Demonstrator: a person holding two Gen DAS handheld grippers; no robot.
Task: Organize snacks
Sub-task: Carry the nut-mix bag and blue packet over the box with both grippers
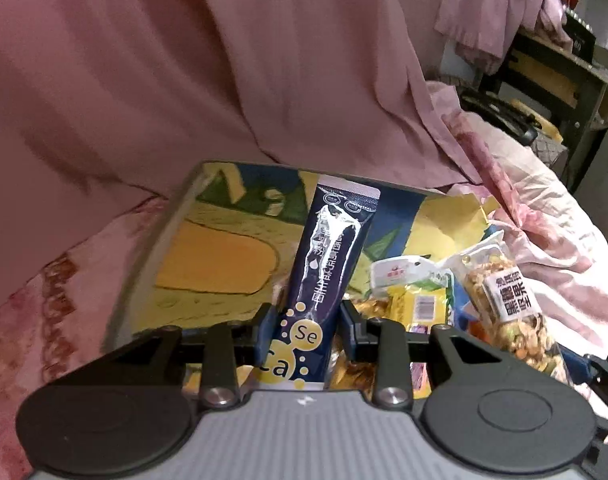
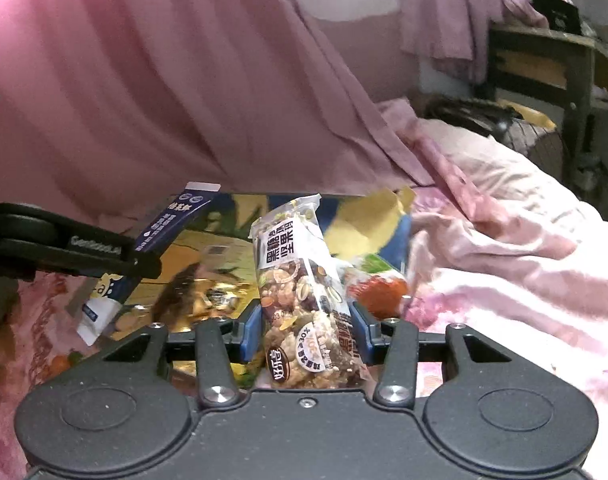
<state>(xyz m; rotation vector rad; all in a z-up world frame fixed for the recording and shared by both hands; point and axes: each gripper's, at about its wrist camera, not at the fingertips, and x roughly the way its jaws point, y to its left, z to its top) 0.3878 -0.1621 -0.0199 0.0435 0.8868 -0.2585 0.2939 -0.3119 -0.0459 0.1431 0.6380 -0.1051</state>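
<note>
My left gripper [image 1: 308, 328] is shut on a dark blue stick sachet [image 1: 332, 248] with yellow "Se" and "Ca" dots, held upright over a colourful tray [image 1: 208, 256]. My right gripper [image 2: 308, 332] is shut on a clear-wrapped nut bar [image 2: 292, 264] with a black-and-white label, also upright. The nut bar [image 1: 504, 300] shows at the right in the left wrist view. In the right wrist view the left gripper [image 2: 144, 262] and its sachet [image 2: 172, 220] reach in from the left. Both grippers hover side by side above the tray [image 2: 368, 224].
A yellow and white packet [image 1: 416, 292], gold-wrapped snacks [image 1: 364, 308] and a red-orange packet [image 2: 380, 292] lie on the tray. Pink floral bedding [image 2: 504, 260] surrounds it, with a pink curtain [image 1: 184, 60] behind. A dark wooden chair [image 2: 544, 60] stands at the far right.
</note>
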